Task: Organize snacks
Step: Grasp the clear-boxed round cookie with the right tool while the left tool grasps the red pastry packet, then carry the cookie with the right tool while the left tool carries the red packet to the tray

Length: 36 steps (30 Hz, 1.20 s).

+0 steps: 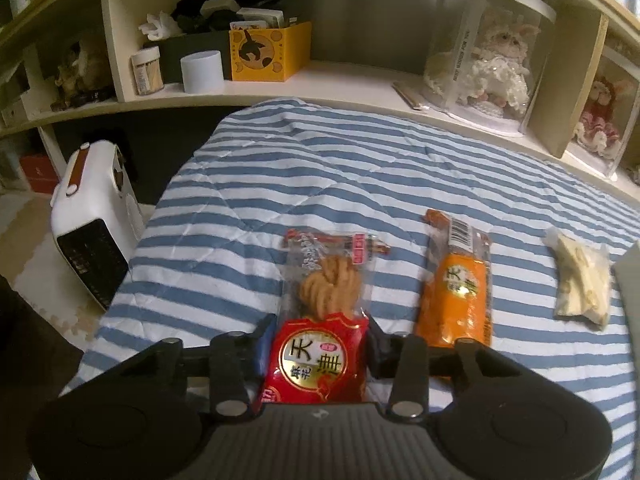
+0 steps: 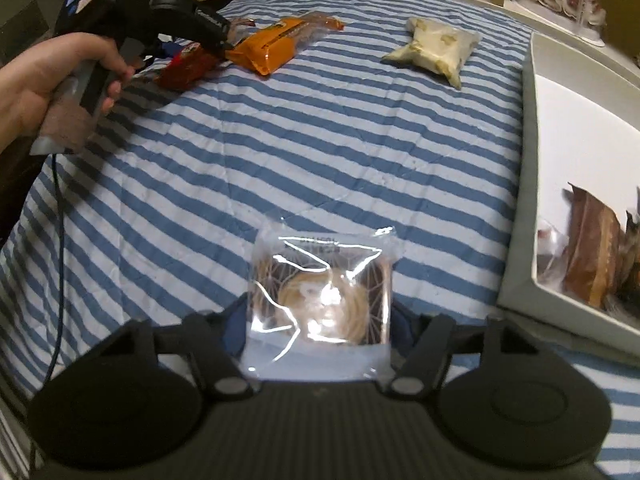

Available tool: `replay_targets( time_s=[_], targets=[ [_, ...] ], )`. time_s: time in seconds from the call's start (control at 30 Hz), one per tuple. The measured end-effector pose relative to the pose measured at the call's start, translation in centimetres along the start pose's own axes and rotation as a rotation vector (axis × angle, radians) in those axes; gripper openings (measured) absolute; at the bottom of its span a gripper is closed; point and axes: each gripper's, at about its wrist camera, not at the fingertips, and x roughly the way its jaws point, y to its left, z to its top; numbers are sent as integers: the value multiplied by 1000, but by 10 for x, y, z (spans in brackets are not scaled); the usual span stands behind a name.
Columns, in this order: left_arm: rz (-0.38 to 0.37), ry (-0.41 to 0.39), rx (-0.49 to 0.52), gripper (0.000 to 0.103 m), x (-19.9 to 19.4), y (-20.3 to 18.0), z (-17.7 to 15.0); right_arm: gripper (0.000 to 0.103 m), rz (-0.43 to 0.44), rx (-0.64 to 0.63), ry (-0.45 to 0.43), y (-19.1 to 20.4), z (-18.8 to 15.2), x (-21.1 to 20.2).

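Snacks lie on a blue and white striped quilt (image 1: pixel 320 168) that covers the bed. The left gripper (image 1: pixel 318 344) is clenched on a red snack packet (image 1: pixel 320 356), its two fingers pressing the red lower part from both sides; through the clear upper part of the packet a twisted fried dough piece is visible. Just to the right of it lies an orange snack packet (image 1: pixel 460 292), flat on the quilt, and further right a pale packet (image 1: pixel 582 280) with whitish pieces inside.

In the right wrist view, the right gripper (image 2: pixel 318 320) has a clear square packet (image 2: pixel 320 292) between its fingers, with a round light brown pastry inside. The fingers stand close at both sides of it, but I cannot tell if they really press it. At the right edge stands a white box (image 2: pixel 560 152) on the quilt, and some brown packets (image 2: pixel 592 256) already lie inside it. A hand (image 2: pixel 52 80) holds the handle of the left gripper at the upper left. Behind the bed, shelves (image 1: pixel 280 84) carry a yellow box (image 1: pixel 268 50) and dolls in clear cases (image 1: pixel 492 60).
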Motion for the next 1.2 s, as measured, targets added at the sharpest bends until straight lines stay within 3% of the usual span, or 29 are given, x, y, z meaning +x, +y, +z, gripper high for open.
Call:
replay_targets(
  time_s=[0.2,0.43,0.8,1.2],
  targets=[
    [-46,8,-84,41,-18,6,-3,71,29,18,-16,-10,0,1],
    [-74,-68,-86,41,-60,-3,0,70,18,37,-95,-22,11,-16],
    [-188,-211,9,41,-126,-54,0,70,-16,118,-339,-63,42,-82],
    [-322,-217,40,41,-150,-119,-3,70,-110,214,-454,-137,55,-129]
  ],
)
